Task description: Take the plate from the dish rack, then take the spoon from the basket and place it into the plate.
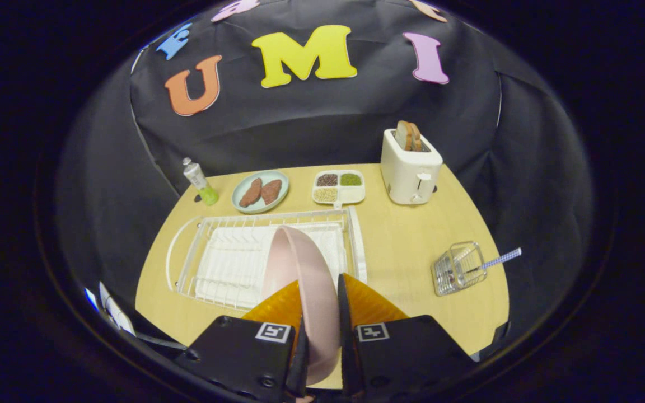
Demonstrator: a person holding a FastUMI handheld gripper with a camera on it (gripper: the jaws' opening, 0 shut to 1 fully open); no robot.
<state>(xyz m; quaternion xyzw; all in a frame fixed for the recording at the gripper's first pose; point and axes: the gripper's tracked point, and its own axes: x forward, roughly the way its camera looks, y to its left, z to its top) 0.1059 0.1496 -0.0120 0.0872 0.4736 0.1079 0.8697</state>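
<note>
**Pink plate gripped on edge above the dish rack**

Pink and matte, the plate [300,268] stands on edge at lower centre of the frame, its rim clamped between the two fingers [350,302], which are closed almost together with only the plate's thickness between them. It looks smooth, shallow and round, with a raised lip, and it hangs over the near right part of the white wire dish rack [210,263]; whether it has cleared the rack's wires I cannot tell.

The likeliest trouble, as I judge it, is the plate pivoting or sliding in so narrow a pinch on a slick rim, or its lower edge catching a rack wire and tugging the rack across the counter [406,246]. Setting it down flat calls for a tilt that could let it drop.

At right of the frame sits the small wire basket [457,268], tipped, with the spoon [499,260] poking out of it by a checked handle, well apart from the plate.
</note>
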